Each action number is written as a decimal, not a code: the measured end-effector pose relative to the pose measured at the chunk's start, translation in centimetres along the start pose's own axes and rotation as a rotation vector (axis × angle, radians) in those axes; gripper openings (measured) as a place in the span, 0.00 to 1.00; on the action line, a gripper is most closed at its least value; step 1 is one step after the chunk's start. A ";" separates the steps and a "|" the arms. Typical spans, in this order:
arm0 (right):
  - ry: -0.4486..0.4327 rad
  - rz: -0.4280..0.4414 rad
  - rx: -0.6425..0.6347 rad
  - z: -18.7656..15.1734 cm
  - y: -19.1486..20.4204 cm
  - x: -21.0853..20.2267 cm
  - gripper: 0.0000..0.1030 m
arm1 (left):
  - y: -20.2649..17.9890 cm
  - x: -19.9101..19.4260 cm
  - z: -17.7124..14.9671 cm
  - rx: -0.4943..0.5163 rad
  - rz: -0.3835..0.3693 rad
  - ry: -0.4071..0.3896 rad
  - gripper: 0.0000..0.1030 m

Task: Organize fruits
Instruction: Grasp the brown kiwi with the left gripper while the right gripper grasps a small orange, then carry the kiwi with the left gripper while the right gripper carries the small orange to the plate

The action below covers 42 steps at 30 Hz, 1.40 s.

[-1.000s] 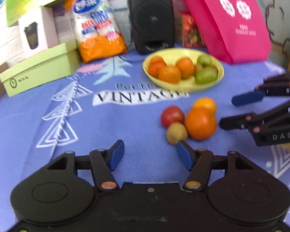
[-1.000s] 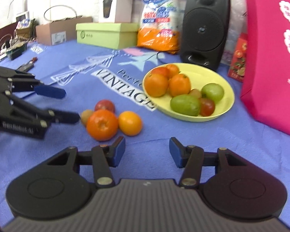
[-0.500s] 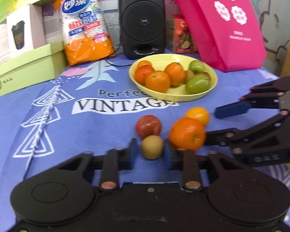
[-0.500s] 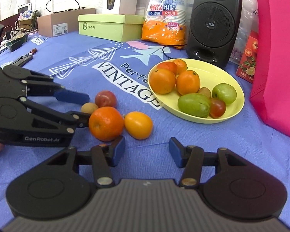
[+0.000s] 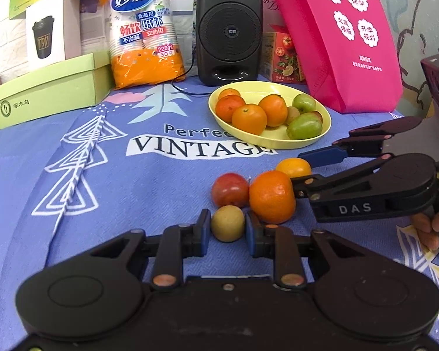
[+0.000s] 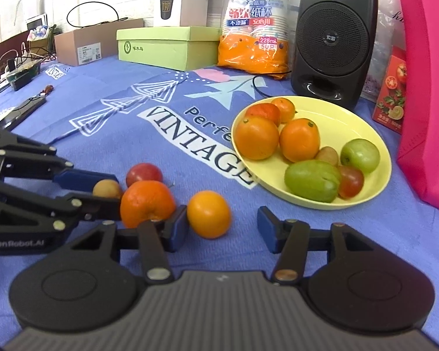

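My left gripper (image 5: 227,229) is shut on a small yellow-brown fruit (image 5: 227,223) resting on the blue cloth; the right wrist view shows that fruit (image 6: 106,188) pinched between its fingers. Beside it lie a red fruit (image 5: 230,189), a large orange (image 5: 272,196) and a small yellow-orange fruit (image 5: 294,167). My right gripper (image 6: 222,226) is open, with the yellow-orange fruit (image 6: 208,214) between its fingers, close to the left pad (image 6: 177,229) and apart from the right one. A yellow bowl (image 6: 351,117) holds several oranges and green fruits.
Behind the bowl stand a black speaker (image 5: 229,26) with a cable, an orange bag of paper cups (image 5: 145,29), a green box (image 5: 49,87) and a pink bag (image 5: 345,38). A carton (image 6: 390,90) sits at the right. A person's fingers (image 5: 428,228) hold the right gripper.
My left gripper moved up to the small yellow-brown fruit and shut on it. My right gripper came forward, so the yellow-orange fruit now lies between its fingers.
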State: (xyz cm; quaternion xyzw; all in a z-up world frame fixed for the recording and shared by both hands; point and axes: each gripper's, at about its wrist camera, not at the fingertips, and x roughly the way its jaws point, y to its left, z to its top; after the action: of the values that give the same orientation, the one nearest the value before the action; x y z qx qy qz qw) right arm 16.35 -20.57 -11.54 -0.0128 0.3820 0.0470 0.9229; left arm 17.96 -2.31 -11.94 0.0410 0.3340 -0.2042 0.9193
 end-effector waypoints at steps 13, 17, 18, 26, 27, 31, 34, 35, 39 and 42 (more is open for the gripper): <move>-0.024 0.013 0.029 -1.0 0.8 -2.6 0.29 | 0.5 -1.8 -0.4 -0.024 -0.007 -0.020 0.23; -0.039 0.004 0.055 -1.7 0.6 -4.1 0.29 | 0.2 -2.9 -0.1 -0.026 -0.011 -0.041 0.23; -0.044 0.002 0.062 -1.9 0.5 -4.4 0.29 | 0.2 -3.2 0.0 -0.025 -0.011 -0.048 0.23; -0.076 -0.033 0.078 -2.1 -0.7 -6.5 0.29 | -1.0 -4.0 2.1 0.030 -0.023 -0.077 0.23; -0.081 -0.038 0.078 -1.9 -0.9 -6.7 0.29 | -1.3 -3.9 2.5 0.040 -0.027 -0.080 0.23; -0.104 -0.062 0.075 -1.1 -2.0 -7.4 0.29 | -2.2 -3.3 4.4 0.082 -0.040 -0.092 0.23; -0.121 -0.077 0.081 -0.4 -3.0 -7.6 0.29 | -2.5 -2.3 6.2 0.096 -0.060 -0.090 0.23; -0.124 -0.080 0.082 -0.1 -3.3 -7.5 0.29 | -2.7 -1.8 6.8 0.105 -0.065 -0.088 0.23; -0.126 -0.100 0.077 0.9 -4.3 -6.8 0.29 | -3.1 0.8 9.0 0.119 -0.096 -0.066 0.23; -0.130 -0.121 0.079 1.8 -5.6 -6.0 0.29 | -3.6 2.8 10.6 0.123 -0.109 -0.054 0.23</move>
State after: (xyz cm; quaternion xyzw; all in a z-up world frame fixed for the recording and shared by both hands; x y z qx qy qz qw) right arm 13.94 -26.49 -6.05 0.0038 0.3212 -0.0232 0.9467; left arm 24.76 -8.85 -5.33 0.0736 0.2978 -0.2752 0.9111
